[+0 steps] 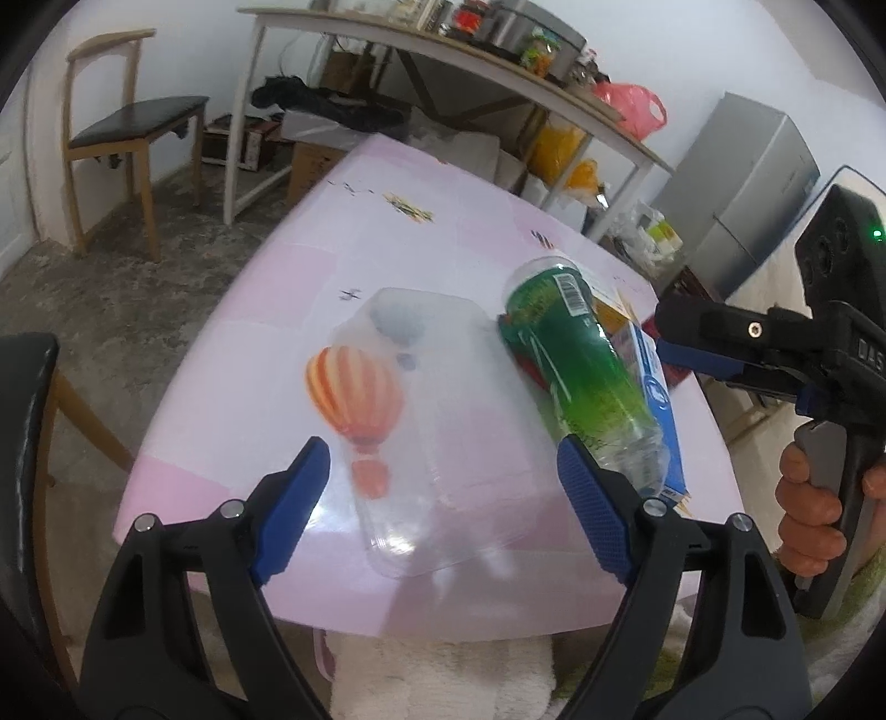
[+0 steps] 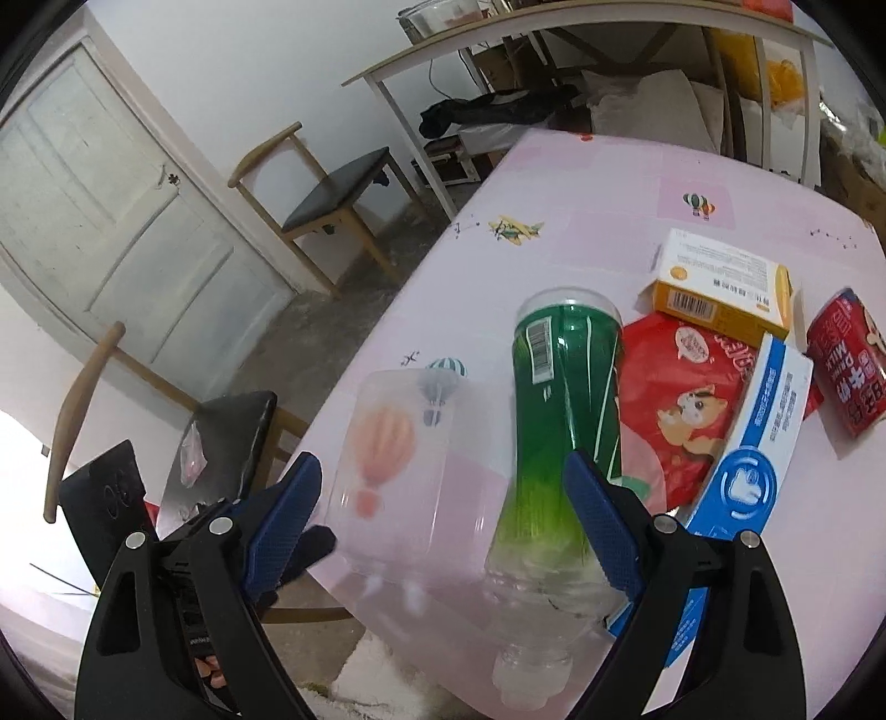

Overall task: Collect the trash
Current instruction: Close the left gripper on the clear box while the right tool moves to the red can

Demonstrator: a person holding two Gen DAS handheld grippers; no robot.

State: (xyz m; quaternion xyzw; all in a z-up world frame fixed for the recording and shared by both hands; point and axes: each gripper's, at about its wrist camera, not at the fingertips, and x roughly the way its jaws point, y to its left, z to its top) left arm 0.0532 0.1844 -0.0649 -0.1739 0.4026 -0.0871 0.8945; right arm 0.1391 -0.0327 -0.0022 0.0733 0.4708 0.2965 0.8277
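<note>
On the pink table (image 1: 266, 310) lie a clear plastic lid or tray (image 1: 437, 443), a green plastic bottle (image 1: 576, 376) and a blue-and-white box (image 1: 659, 399). The right wrist view shows the tray (image 2: 410, 487), the bottle (image 2: 559, 410), the blue box (image 2: 758, 454), a red snack bag (image 2: 681, 410), a yellow box (image 2: 720, 293) and a red milk can (image 2: 853, 365). My left gripper (image 1: 443, 509) is open, hovering over the clear tray. My right gripper (image 2: 448, 526) is open above the tray and bottle; it also shows at the right of the left wrist view (image 1: 675, 343).
Wooden chairs stand left of the table (image 2: 332, 199) (image 1: 133, 127). A long shelf table (image 1: 443, 44) with jars, bags and boxes is behind. A grey fridge (image 1: 753, 188) stands at the right. A white door (image 2: 111, 221) is at the left.
</note>
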